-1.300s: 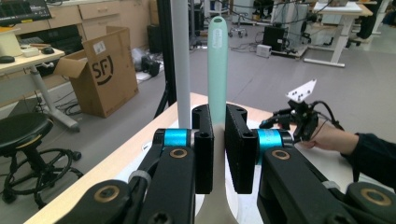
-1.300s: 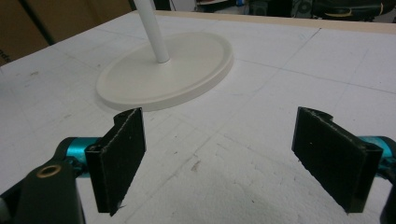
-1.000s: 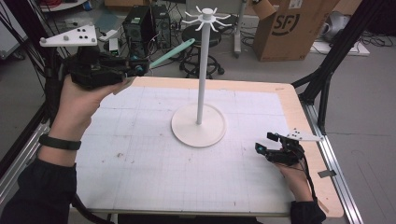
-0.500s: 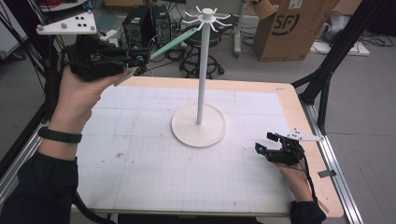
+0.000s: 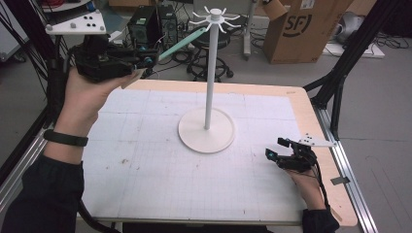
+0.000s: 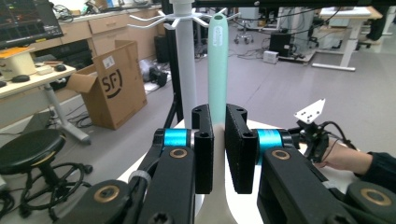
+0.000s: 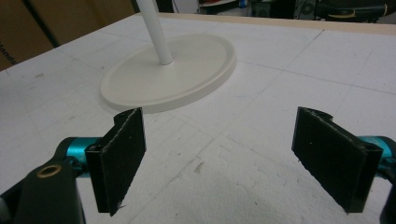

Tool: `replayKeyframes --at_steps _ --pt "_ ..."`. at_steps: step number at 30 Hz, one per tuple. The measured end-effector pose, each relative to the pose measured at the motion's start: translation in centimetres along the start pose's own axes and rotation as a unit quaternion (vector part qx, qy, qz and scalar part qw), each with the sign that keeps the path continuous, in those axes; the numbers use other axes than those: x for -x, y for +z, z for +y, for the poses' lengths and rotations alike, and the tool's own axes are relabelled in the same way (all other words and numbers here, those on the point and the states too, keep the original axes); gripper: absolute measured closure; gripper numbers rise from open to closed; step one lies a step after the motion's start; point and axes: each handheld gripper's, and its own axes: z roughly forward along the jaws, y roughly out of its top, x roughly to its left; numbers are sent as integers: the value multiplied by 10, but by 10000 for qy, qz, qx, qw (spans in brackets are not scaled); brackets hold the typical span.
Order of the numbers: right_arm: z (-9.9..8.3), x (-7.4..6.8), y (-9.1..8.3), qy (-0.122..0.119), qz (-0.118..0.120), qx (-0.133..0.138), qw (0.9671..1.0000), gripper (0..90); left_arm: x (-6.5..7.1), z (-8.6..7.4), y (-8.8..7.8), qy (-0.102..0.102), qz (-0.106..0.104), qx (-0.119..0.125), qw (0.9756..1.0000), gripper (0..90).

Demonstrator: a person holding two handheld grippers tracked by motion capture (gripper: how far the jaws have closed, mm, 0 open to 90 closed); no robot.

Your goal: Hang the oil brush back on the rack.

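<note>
two tongs, left (image 6: 218, 140) gripping mint utensil (image 6: 217, 60), right (image 7: 233, 158) agape

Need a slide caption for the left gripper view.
Left gripper clamps a mint-green utensil handle beside the white hook stand.

- Two black jaws of the right gripper (image 7: 219, 158) rising from the bottom corners of the frame, set wide apart, nothing between them.
- Teal fittings behind each jaw, at the lower left and lower right edges.
- White gridded table mat (image 7: 261, 93) across most of the frame, scuffed and speckled near the bottom centre.
- Round cream stand base (image 7: 187, 70) at upper centre-left, lying flat on the mat.
- White pole (image 7: 156, 37) rising from the base, leaning toward the top edge.
- Strip of pale wooden table edge (image 7: 355, 25) along the upper right.
</note>
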Motion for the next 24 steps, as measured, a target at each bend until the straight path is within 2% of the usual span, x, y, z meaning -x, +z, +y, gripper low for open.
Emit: replayKeyframes --at_steps 3,10,15,24 --pt "0 0 0 7 4 -4 10000 169 -1 0 0 4 39 -26 10000 822" --pt "0 1 0 -6 2 24 10000 169 4 1 1 90 -11 -41 10000 822" --pt "0 0 0 2 3 19 10000 169 4 0 4 161 95 -180 9997 821" --pt "0 1 0 9 6 30 10000 169 -1 -2 6 105 222 -248 9994 822"
